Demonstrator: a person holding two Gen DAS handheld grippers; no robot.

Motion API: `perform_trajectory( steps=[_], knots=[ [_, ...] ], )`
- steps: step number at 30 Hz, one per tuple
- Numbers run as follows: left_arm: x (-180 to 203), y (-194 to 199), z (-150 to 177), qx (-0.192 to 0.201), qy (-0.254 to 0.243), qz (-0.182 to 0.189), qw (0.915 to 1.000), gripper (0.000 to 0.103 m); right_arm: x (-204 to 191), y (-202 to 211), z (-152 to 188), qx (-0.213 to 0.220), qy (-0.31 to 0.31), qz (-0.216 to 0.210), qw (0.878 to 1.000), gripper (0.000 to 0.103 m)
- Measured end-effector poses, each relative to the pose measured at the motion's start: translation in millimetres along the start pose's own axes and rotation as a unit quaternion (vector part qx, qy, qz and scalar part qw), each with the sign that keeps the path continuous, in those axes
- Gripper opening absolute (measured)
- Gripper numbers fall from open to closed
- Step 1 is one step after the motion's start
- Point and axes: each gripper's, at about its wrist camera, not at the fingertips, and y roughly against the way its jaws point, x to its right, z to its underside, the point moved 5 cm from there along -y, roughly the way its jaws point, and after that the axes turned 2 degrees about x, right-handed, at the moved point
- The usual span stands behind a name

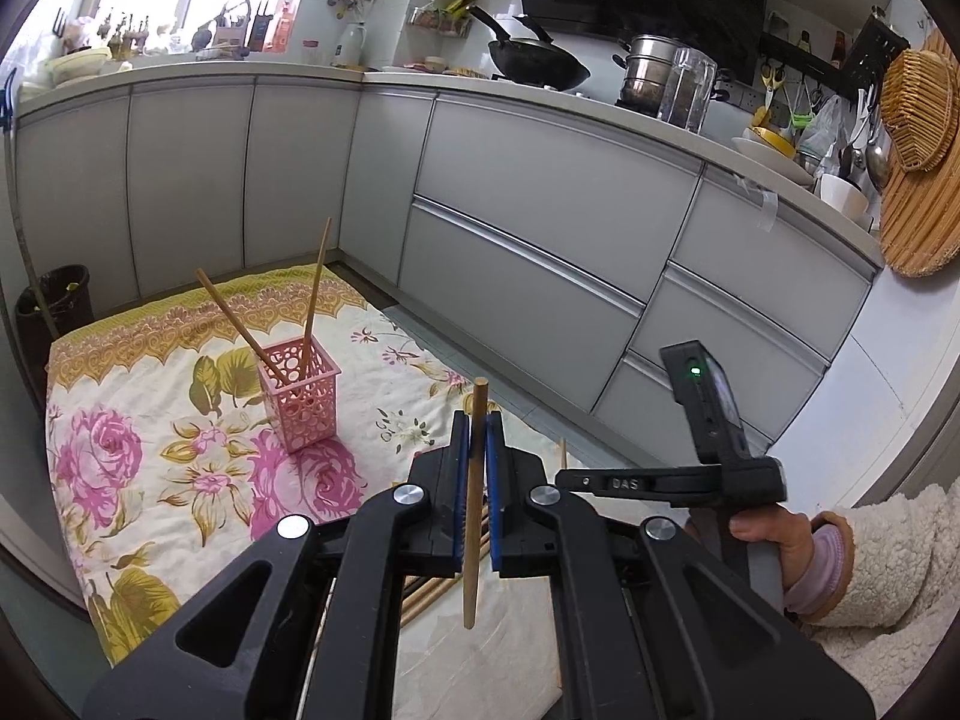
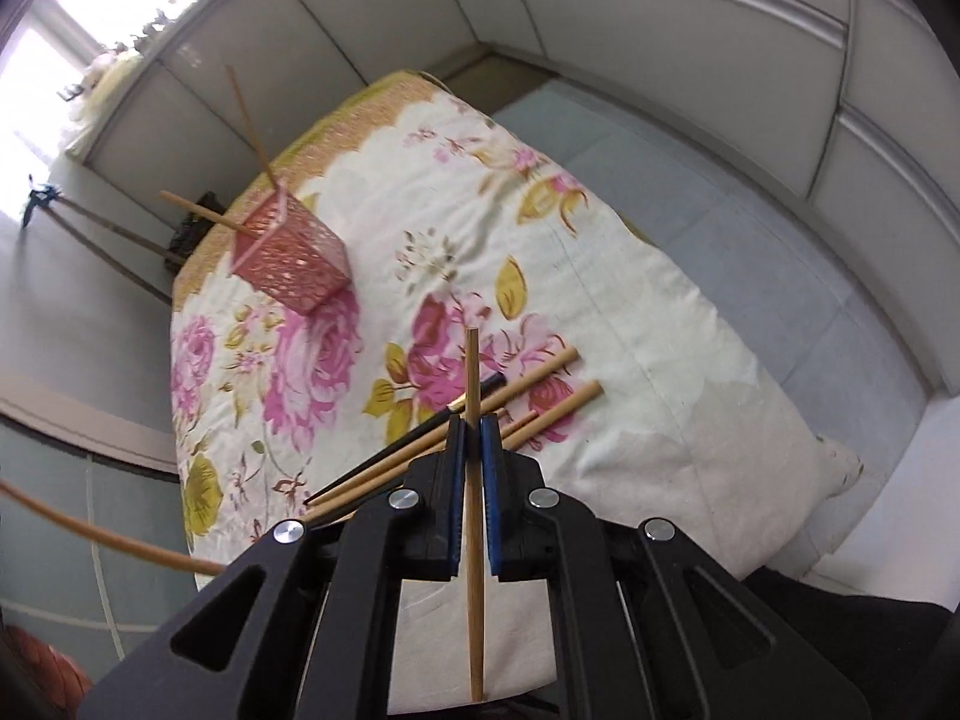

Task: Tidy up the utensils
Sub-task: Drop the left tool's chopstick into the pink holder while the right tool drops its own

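A pink perforated holder point(image 1: 300, 396) stands on the floral cloth point(image 1: 120, 420) with two wooden chopsticks point(image 1: 315, 294) leaning in it; it also shows in the right wrist view point(image 2: 291, 264). My left gripper point(image 1: 478, 420) is shut on a wooden chopstick point(image 1: 474, 510), held upright right of the holder. My right gripper point(image 2: 472, 420) is shut on another wooden chopstick point(image 2: 474, 480), above several loose chopsticks point(image 2: 540, 372) lying on the cloth, one of them black point(image 2: 420, 432).
Grey kitchen cabinets point(image 1: 540, 210) run along the back and right. A black bin point(image 1: 54, 306) stands at the cloth's far left corner. The right hand-held gripper body point(image 1: 708, 420) shows to the right in the left wrist view.
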Motion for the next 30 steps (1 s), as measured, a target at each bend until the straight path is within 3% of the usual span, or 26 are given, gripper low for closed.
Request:
perform_trajectory(
  steps=[5,12,20,27,30],
  knots=[
    [5,4,-3,0.013,0.014,-0.016,0.9997,0.004,-12,42,8,0.053,0.048,-0.039,0.997,0.006],
    [13,3,-11,0.019,0.024,-0.04,0.9987,0.004,-16,90,-3,0.09,0.064,-0.079,0.991,0.006],
    [15,14,-58,0.05,0.016,-0.089,0.9946,0.004,-21,151,-31,0.139,0.062,-0.124,0.981,0.006],
    [-6,10,-121,0.104,0.015,-0.175,0.9789,0.004,-39,179,-75,0.193,0.068,-0.145,0.968,0.006],
    [-16,0,-141,0.124,0.015,-0.205,0.9709,0.004,-52,173,-94,0.195,0.078,-0.145,0.967,0.006]
  ],
)
